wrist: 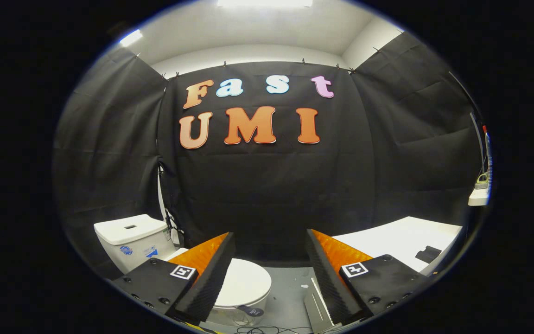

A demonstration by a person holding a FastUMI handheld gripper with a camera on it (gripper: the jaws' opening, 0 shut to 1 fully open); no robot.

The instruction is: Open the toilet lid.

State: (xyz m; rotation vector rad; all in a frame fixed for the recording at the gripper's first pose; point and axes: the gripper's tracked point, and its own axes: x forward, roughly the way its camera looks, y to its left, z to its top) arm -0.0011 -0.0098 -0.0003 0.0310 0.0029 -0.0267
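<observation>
A white toilet stands low on the left, its tank (130,239) against the black cloth wall. Its lid (246,283) lies flat and closed over the bowl, partly behind my left finger (206,278). My gripper (271,239) is held well above and back from the toilet. The jaws are wide apart with nothing between them, and the lid shows just inside the left finger, below it. A small dark tag (251,311) hangs at the lid's front rim.
A white table (401,239) with a small dark object (428,254) stands to the right, beyond my right finger (327,273). Grey floor (290,287) lies between toilet and table, with cables (267,330) at the near edge. A white shelf (478,197) juts out far right.
</observation>
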